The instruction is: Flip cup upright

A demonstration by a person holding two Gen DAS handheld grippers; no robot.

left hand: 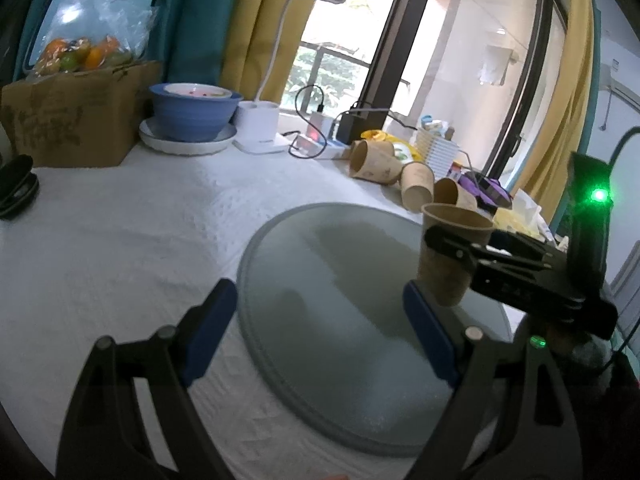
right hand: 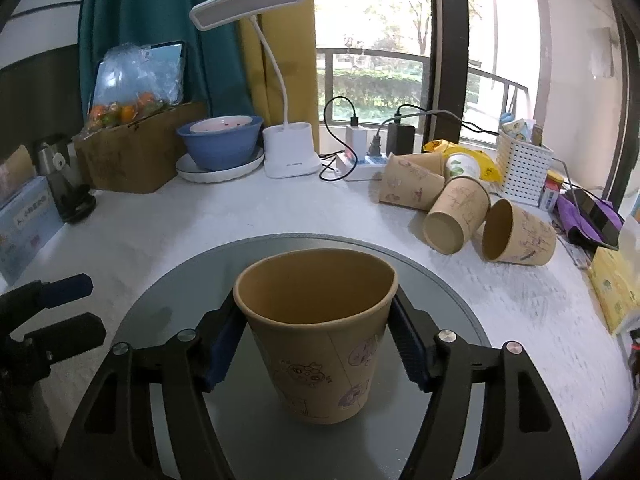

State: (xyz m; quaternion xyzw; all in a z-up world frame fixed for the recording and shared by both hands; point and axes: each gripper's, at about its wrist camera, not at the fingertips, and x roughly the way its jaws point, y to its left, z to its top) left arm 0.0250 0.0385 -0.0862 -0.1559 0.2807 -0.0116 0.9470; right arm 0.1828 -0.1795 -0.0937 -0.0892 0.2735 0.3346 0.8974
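A brown paper cup [right hand: 320,336] with purple doodles stands upright, mouth up, on a round grey glass plate [right hand: 436,280]. My right gripper [right hand: 316,344] has its blue pads [right hand: 224,348] pressed on both sides of the cup near the rim, shut on it. In the left wrist view the same cup [left hand: 452,256] shows at the plate's [left hand: 340,280] right edge, held by the right gripper [left hand: 460,248]. My left gripper [left hand: 316,336] is open and empty, hovering over the plate's near left side.
Several brown paper cups [right hand: 456,220] lie on their sides at the back right of the white tablecloth. Behind stand a blue bowl [right hand: 220,144], a white desk lamp [right hand: 292,152], a power strip with chargers [right hand: 360,160], a cardboard box [right hand: 136,156] and a white basket [right hand: 524,164].
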